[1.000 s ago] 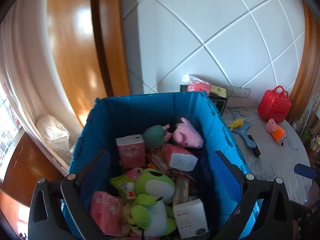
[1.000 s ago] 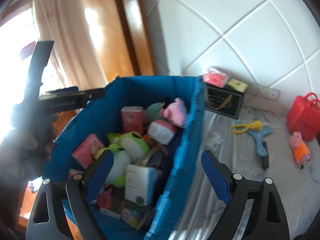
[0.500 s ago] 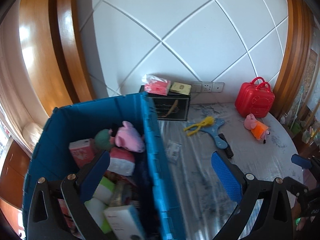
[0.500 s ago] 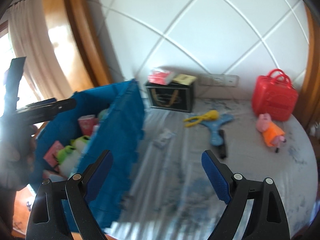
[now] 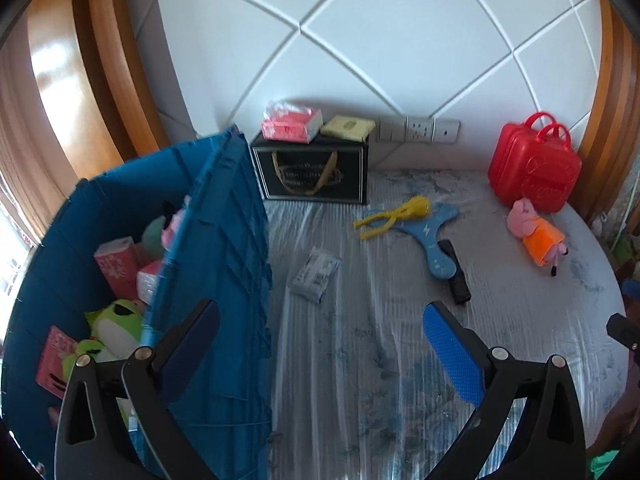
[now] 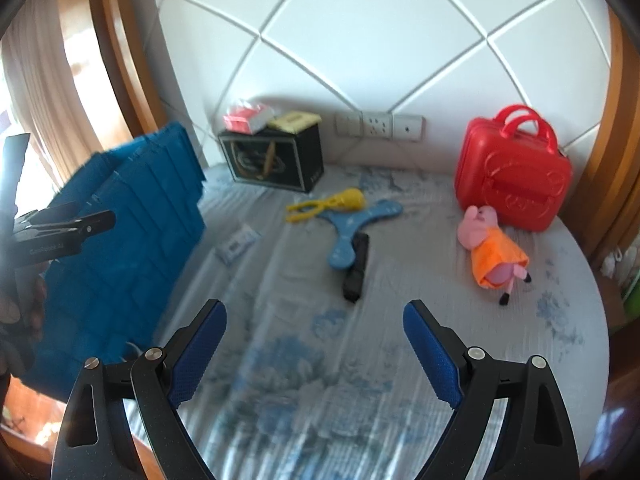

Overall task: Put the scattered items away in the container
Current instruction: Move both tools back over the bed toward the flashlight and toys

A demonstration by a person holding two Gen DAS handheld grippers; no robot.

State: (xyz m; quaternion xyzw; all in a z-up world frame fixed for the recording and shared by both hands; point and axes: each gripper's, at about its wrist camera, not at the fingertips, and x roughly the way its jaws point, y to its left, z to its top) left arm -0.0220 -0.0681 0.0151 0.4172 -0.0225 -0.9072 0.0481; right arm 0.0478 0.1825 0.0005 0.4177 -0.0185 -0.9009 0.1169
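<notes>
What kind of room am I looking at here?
Probably a home bedroom or child's room. A padded white wall panel with wall sockets backs a round surface under a grey-blue patterned cover, likely a bed. A pink pig plush toy in an orange dress lies on it.

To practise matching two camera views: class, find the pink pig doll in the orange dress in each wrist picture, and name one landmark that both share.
Left wrist: pig doll lies at the right, on the bedspread.
Right wrist: pig doll lies right of centre.
Shared landmark: the red case just behind it.
</notes>
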